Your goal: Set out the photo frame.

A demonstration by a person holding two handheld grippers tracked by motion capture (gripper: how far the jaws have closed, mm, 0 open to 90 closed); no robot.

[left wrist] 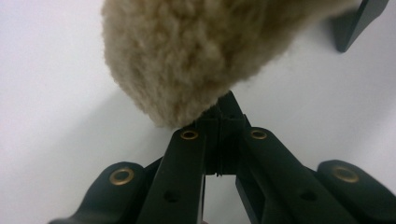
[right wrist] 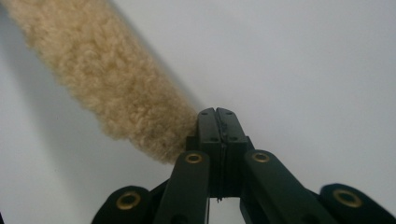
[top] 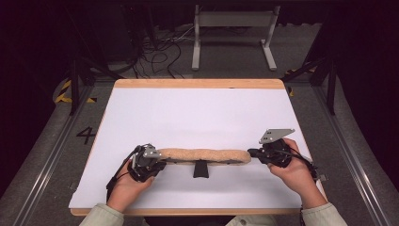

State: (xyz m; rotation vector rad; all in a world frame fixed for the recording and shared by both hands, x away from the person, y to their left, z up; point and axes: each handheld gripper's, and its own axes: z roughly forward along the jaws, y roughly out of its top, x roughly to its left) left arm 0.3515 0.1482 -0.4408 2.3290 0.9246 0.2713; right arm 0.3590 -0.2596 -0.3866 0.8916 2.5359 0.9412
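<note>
I held a gripper in each hand over the white worktop [top: 197, 113], and between them lay a long strip of tan fleece [top: 204, 156], stretched across the near part of the worktop from left to right. My left gripper [top: 160, 164] was at the strip's left end. In the left gripper view its jaws stood together, with the fleece end [left wrist: 187, 56] bunched right at and over their tips; some edge of it may have been caught between them, though I could not tell that for certain from the pile covering the tips. My right gripper [top: 254, 153] was at the strip's right end. In the right gripper view its jaws were pressed flat together, and the fleece [right wrist: 107, 84] ran away from them up and to the left, its end touching the left side of the tips; whether anything was nipped there I could not tell either. A small black clip-like piece [top: 201, 169] sat just below the middle of the strip, on the side nearer me, touching its edge. The worktop's wooden rim [top: 197, 83] showed along the far edge.
</note>
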